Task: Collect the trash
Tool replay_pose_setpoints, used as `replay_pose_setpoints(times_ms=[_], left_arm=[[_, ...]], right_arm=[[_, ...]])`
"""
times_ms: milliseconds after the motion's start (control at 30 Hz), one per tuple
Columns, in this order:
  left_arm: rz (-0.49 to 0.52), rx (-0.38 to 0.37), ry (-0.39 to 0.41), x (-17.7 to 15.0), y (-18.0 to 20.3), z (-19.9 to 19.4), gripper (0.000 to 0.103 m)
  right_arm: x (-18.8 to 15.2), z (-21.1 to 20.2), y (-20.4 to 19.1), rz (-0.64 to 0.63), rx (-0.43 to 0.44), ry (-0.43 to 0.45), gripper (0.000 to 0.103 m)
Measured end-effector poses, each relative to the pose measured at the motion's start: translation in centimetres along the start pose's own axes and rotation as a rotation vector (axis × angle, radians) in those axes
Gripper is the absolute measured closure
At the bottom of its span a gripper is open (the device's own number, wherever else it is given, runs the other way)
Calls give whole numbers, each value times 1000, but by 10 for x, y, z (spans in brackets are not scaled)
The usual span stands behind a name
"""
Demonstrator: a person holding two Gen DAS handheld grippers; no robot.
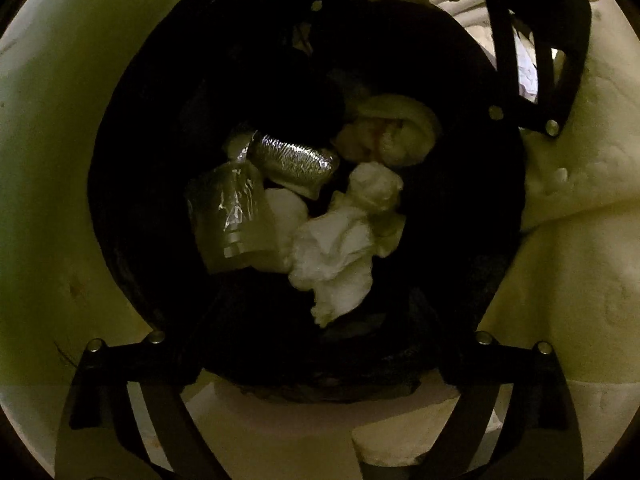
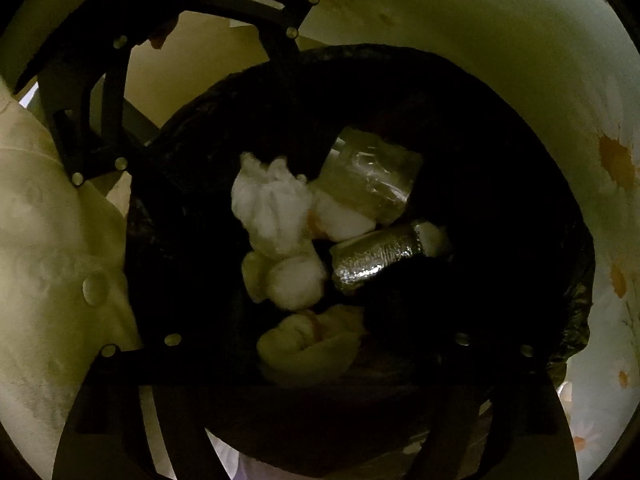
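Left gripper (image 1: 320, 340) nearest the lens, pointing straight down: fingers (image 1: 132, 372) spread wide, nothing between them. Right gripper (image 2: 316, 344) likewise: fingers (image 2: 120, 368) spread, empty, angled steeply downward. Each gripper shows at the upper edge of the other's view.

Below both: the round mouth of a bin lined with a black bag (image 1: 140, 200), its plastic folded over the rim.

Deeper, at the bottom of the bag, the trash lies in one heap: crumpled white tissues (image 1: 340, 240), a shiny silver foil wrapper (image 1: 296, 160), a clear crinkled plastic wrapper (image 1: 228, 216), touching one another.

Beyond the bin: pale surface with orange flower print (image 2: 616, 160); cream cloth (image 2: 48, 240) to the other side.
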State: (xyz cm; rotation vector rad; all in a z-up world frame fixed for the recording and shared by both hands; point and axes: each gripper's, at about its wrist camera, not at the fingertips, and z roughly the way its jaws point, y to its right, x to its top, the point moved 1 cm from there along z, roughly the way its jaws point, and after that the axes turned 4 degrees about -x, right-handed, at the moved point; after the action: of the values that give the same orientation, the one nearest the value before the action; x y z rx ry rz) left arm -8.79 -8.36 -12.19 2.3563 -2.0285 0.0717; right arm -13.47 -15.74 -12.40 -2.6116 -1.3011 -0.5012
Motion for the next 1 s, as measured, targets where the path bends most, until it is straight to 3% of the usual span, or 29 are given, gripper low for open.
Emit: replay_pose_setpoints(times_ms=[167,267,433,667,800,1000], left_arm=[[-54,29,68,-10,-2,-3,9],[-125,-5,149,-16,0,-11,8],[-193,21,298,-21,11,-21,6],[-279,53,548,-27,21,-44,6],[-359,37,692,-33,20,-57,6],[-475,80,897,-42,10,-83,6]], right_arm=[[-2,-7,-6,-3,-42,12,22],[-4,-12,-8,11,-85,30,17],[-12,-27,-1,89,-77,98,16],[-19,-64,7,203,-103,282,11],[-16,-82,10,214,-104,381,10],[-5,-121,23,233,-152,523,9]])
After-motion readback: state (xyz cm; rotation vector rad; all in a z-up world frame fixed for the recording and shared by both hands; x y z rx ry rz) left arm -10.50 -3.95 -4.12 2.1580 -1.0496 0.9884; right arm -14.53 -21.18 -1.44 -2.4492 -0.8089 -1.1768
